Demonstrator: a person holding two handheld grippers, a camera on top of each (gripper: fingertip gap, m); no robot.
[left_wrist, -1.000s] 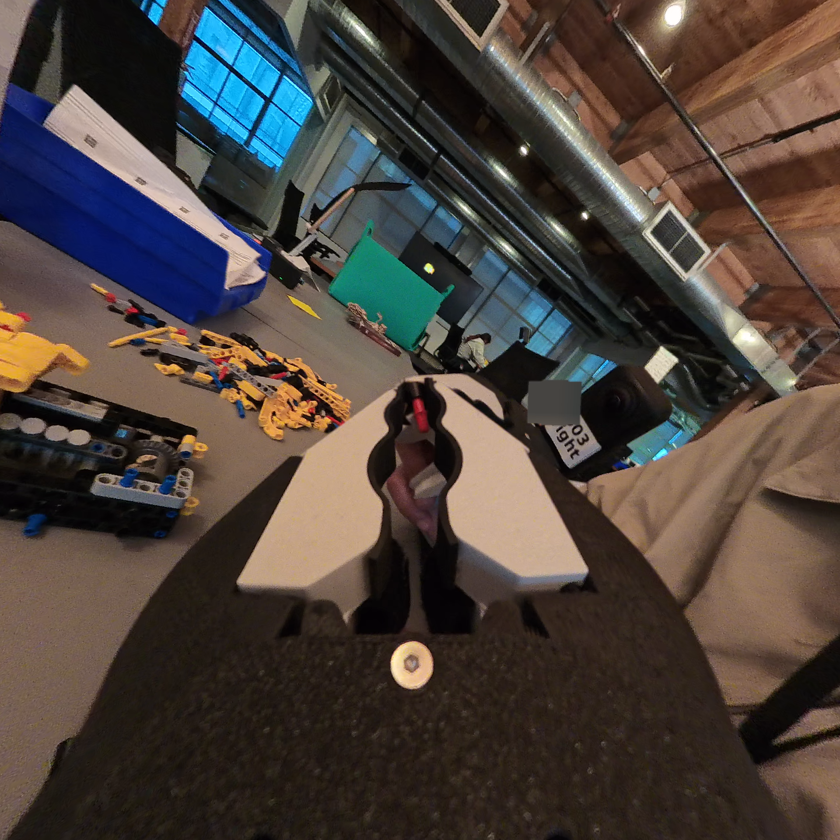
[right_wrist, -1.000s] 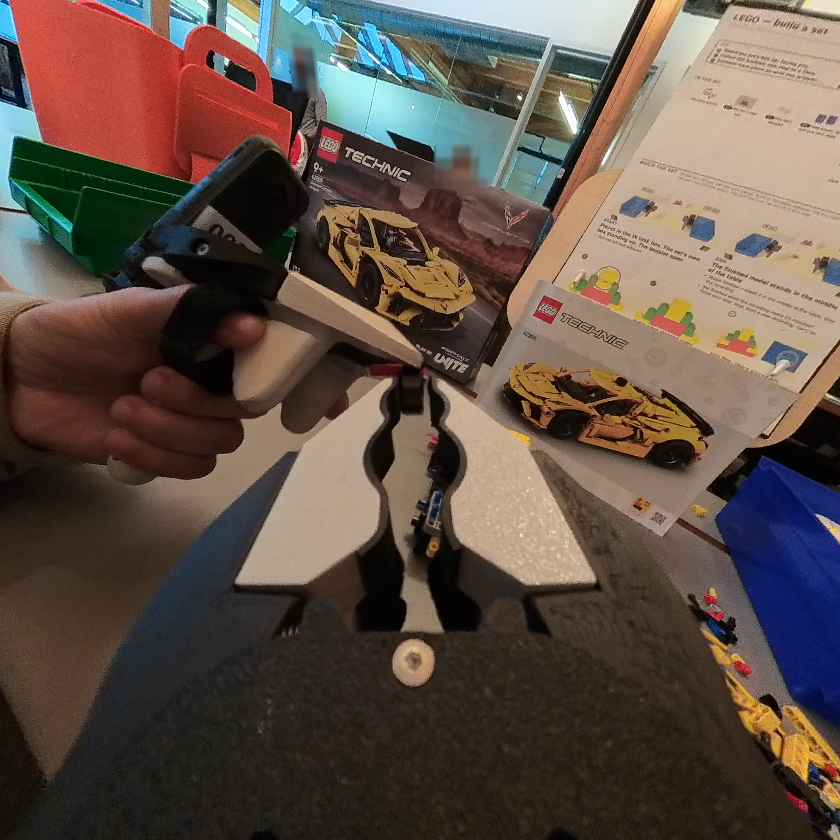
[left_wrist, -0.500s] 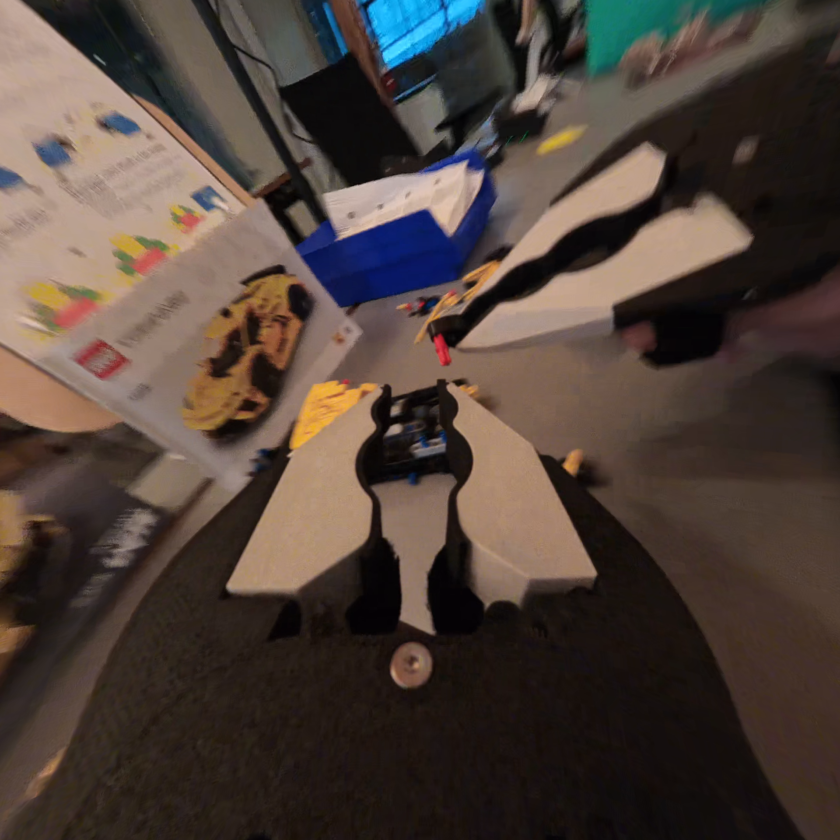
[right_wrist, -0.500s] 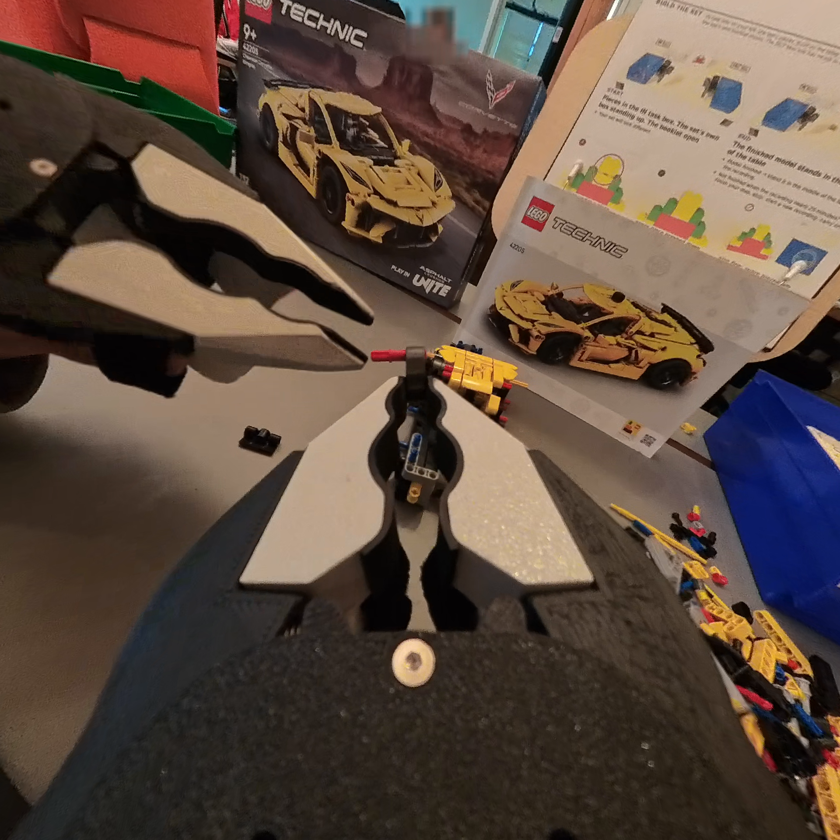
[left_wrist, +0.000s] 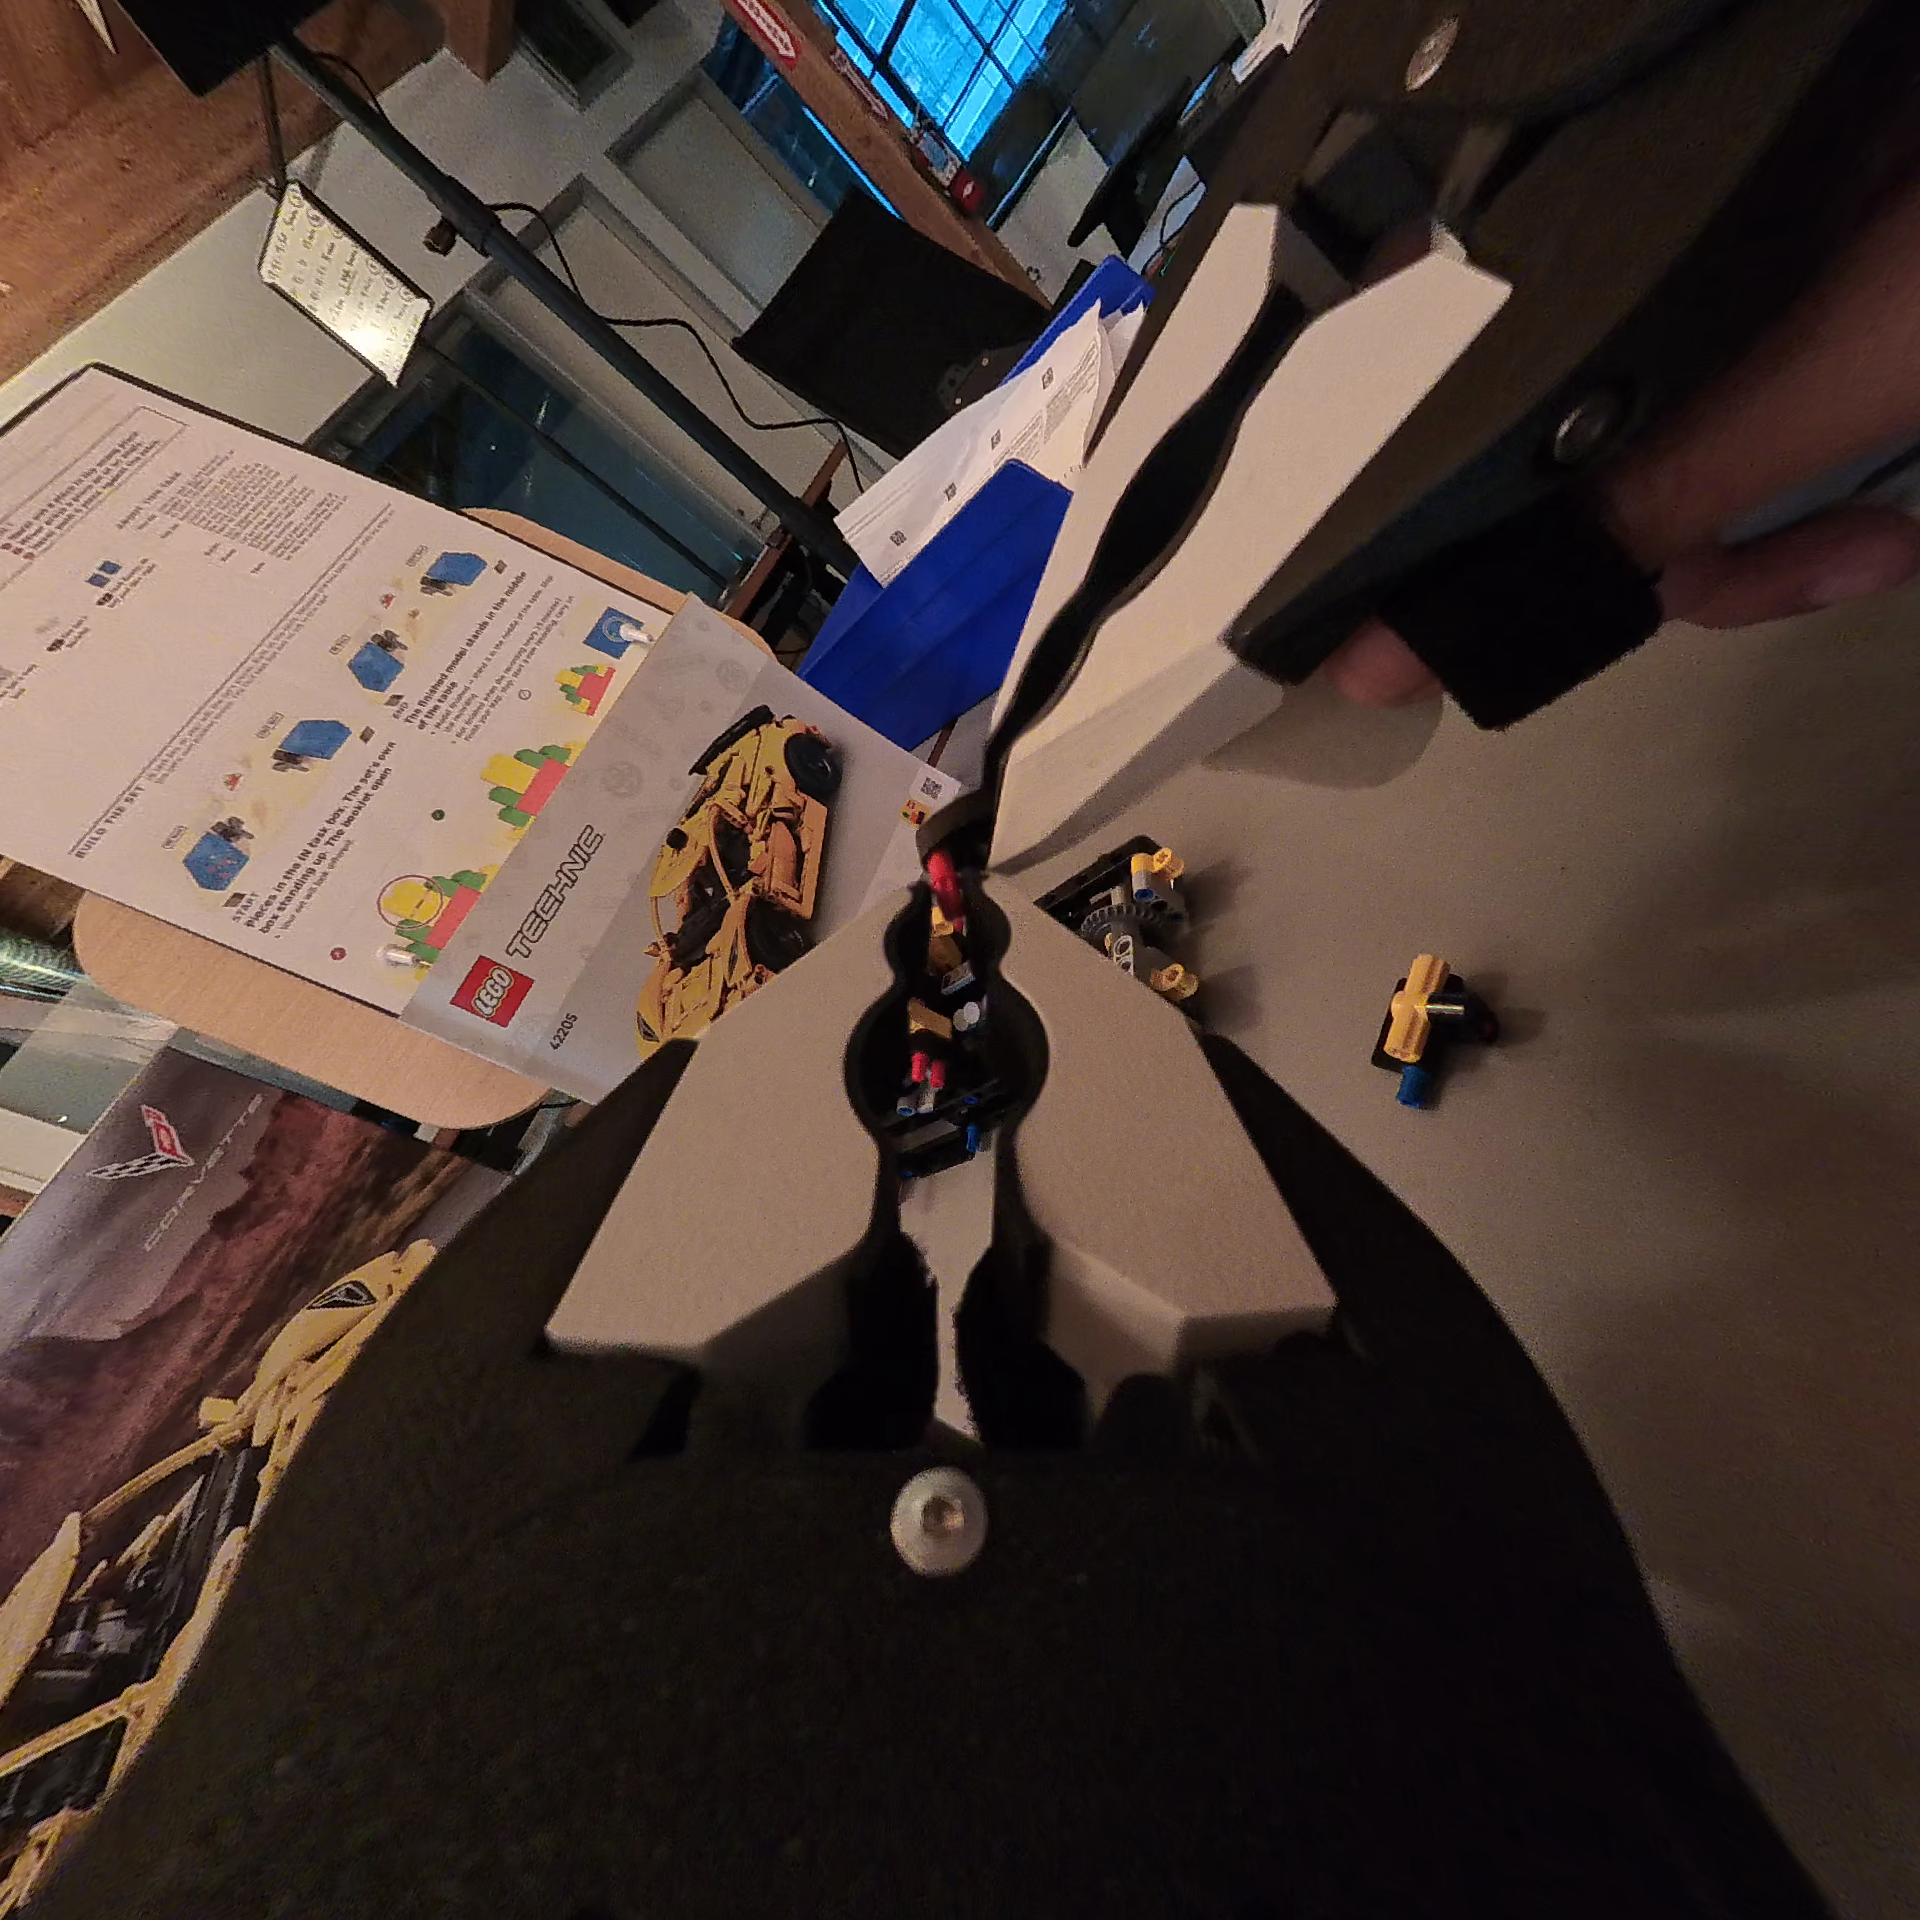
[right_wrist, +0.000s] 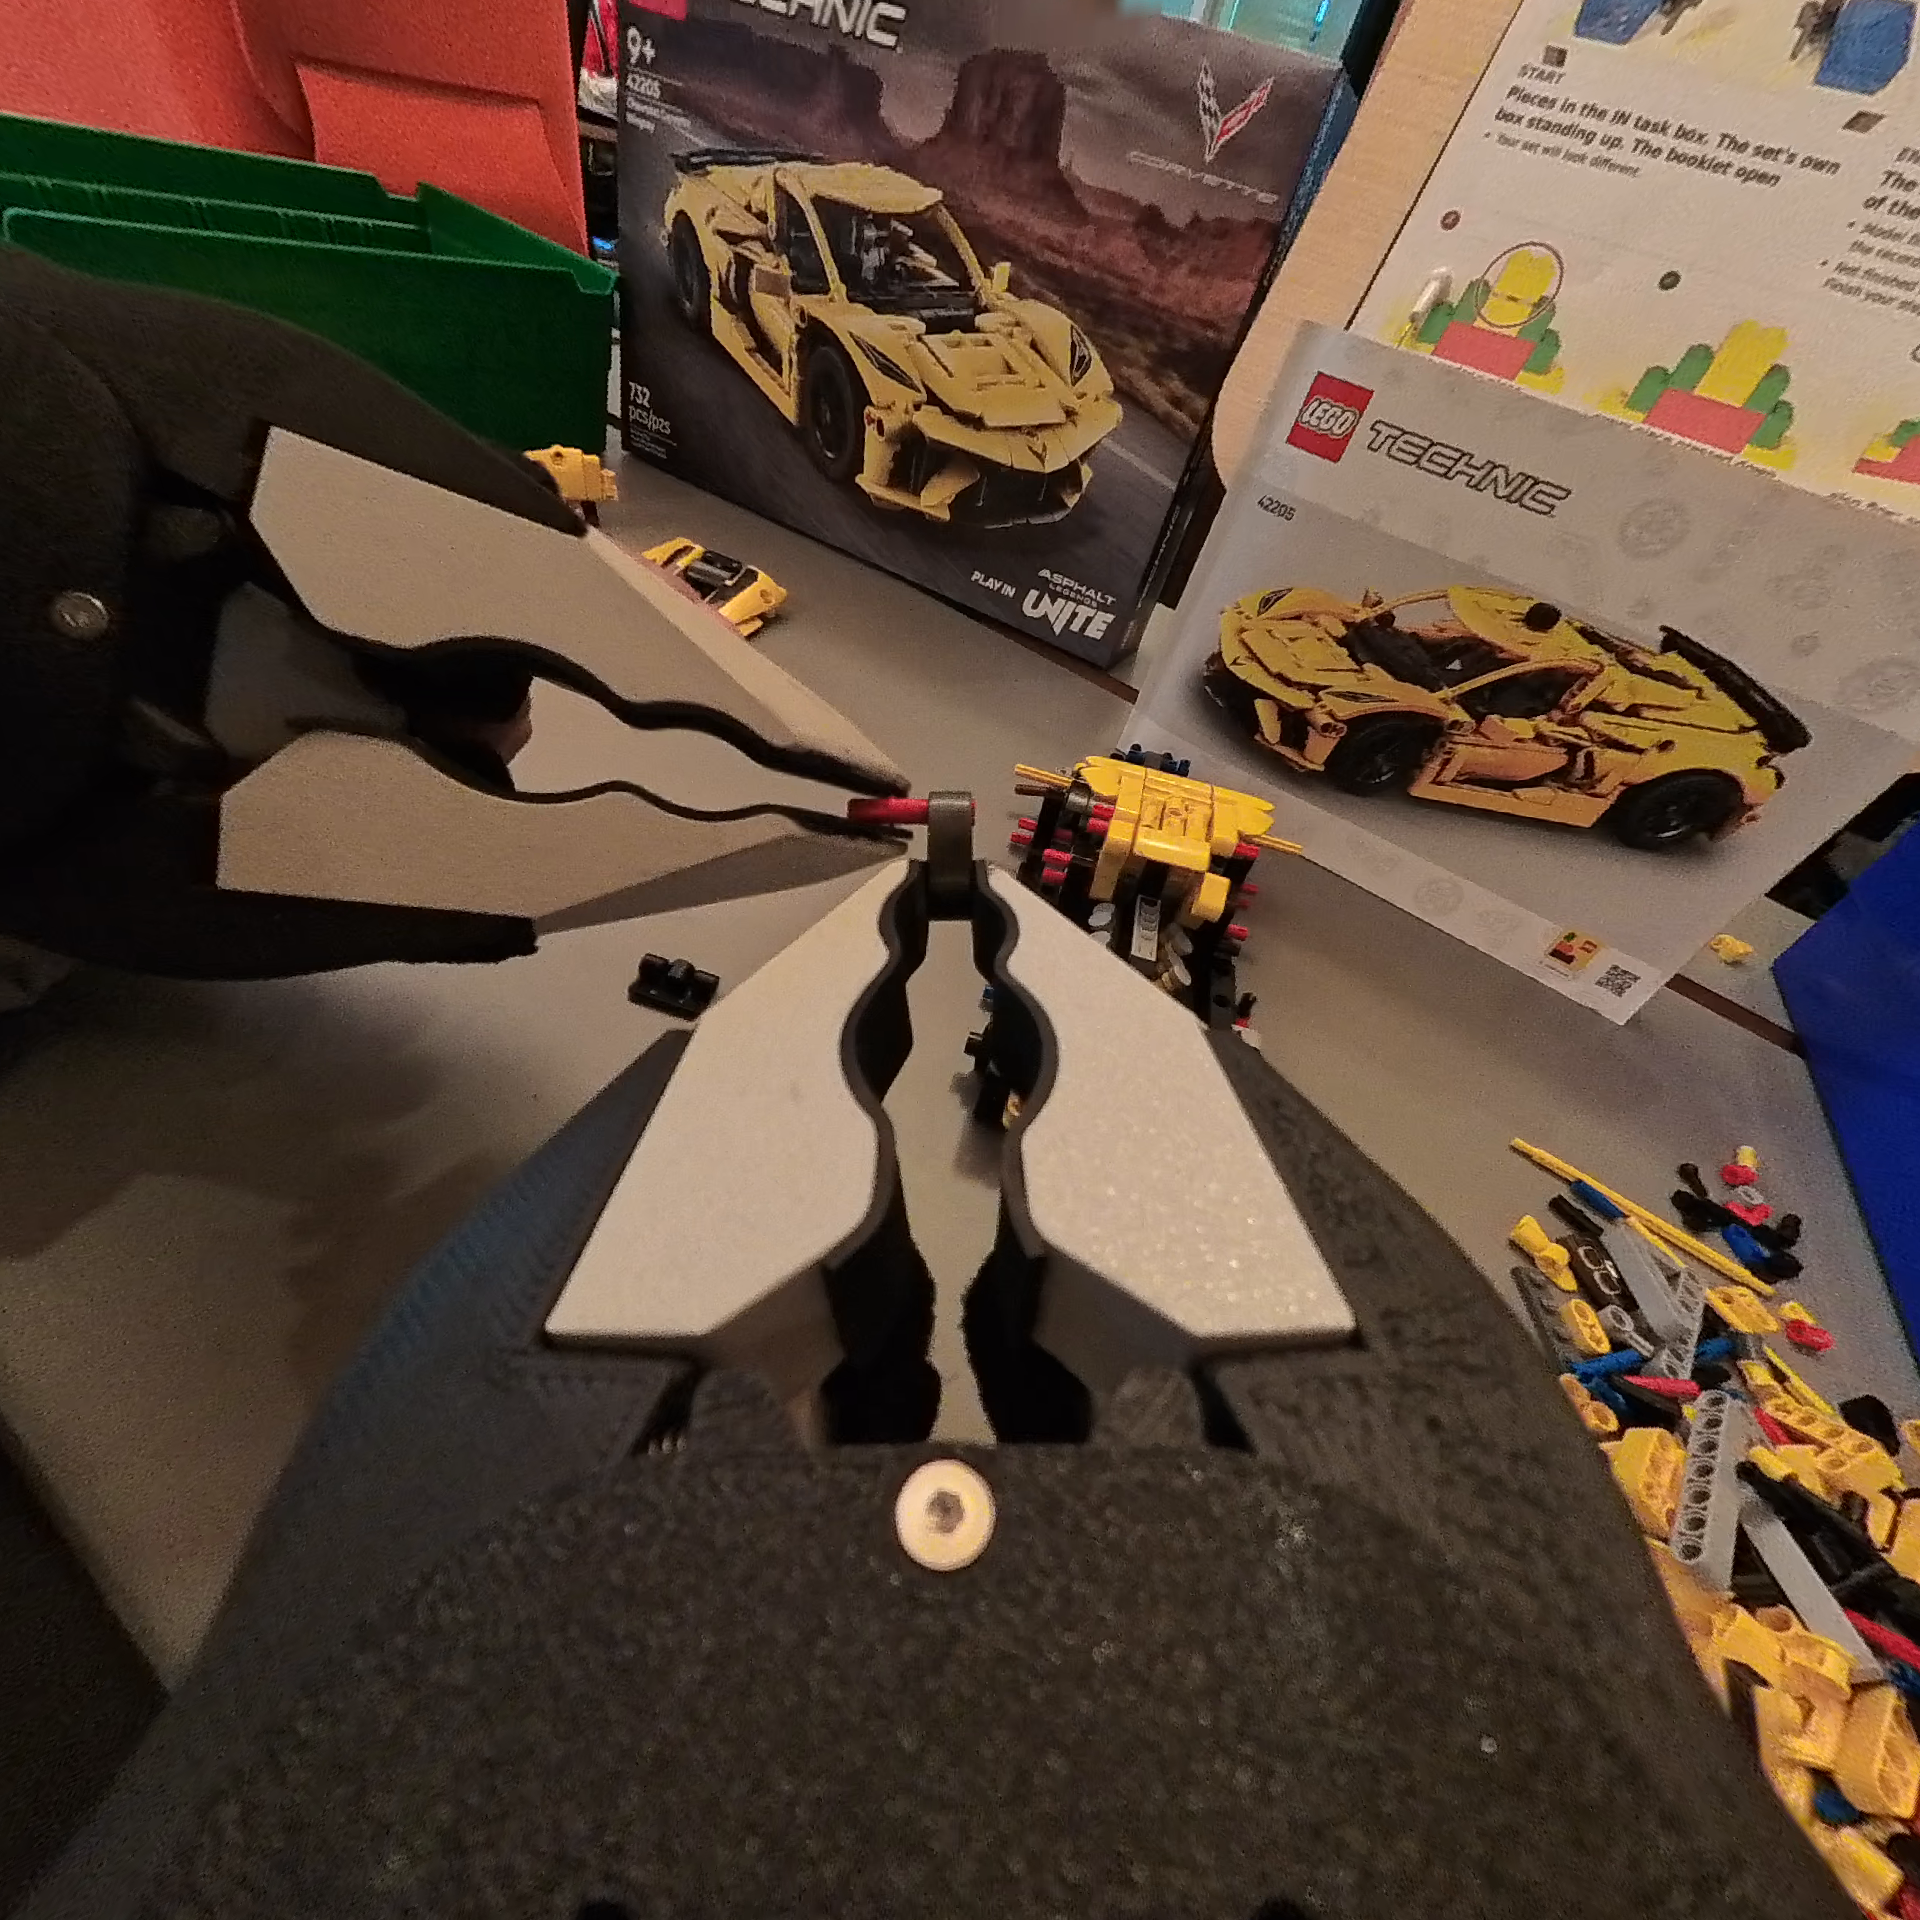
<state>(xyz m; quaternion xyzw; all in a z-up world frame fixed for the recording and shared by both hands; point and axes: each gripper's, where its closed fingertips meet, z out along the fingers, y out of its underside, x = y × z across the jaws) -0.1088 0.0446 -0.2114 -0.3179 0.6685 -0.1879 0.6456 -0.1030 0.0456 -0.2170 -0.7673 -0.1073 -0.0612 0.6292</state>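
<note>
My right gripper (right_wrist: 948, 878) is pinching a small dark grey connector (right_wrist: 949, 847) between its fingertips, the piece standing upright above them. A red pin (right_wrist: 881, 809) is projecting sideways from that connector toward my left gripper (right_wrist: 902, 805), whose two tips are closing on the pin's free end; whether they are actually pressing it I cannot tell. In the left wrist view, the red pin (left_wrist: 943, 876) is sitting just at the tips of my left gripper (left_wrist: 948, 902), with the right gripper (left_wrist: 985, 821) coming in from the upper right.

Both grippers are hovering above the grey table (right_wrist: 312, 1122). Just beyond the connector, a partly built yellow and black model (right_wrist: 1148, 857) is resting on the table. Behind it, a printed booklet (right_wrist: 1496, 644) and the set's box (right_wrist: 935, 291) are standing upright. A small black piece (right_wrist: 673, 982) is lying near my right gripper, and a heap of loose parts (right_wrist: 1745, 1434) is spreading out at the right. A green bin (right_wrist: 312, 281) is standing at the far left.
</note>
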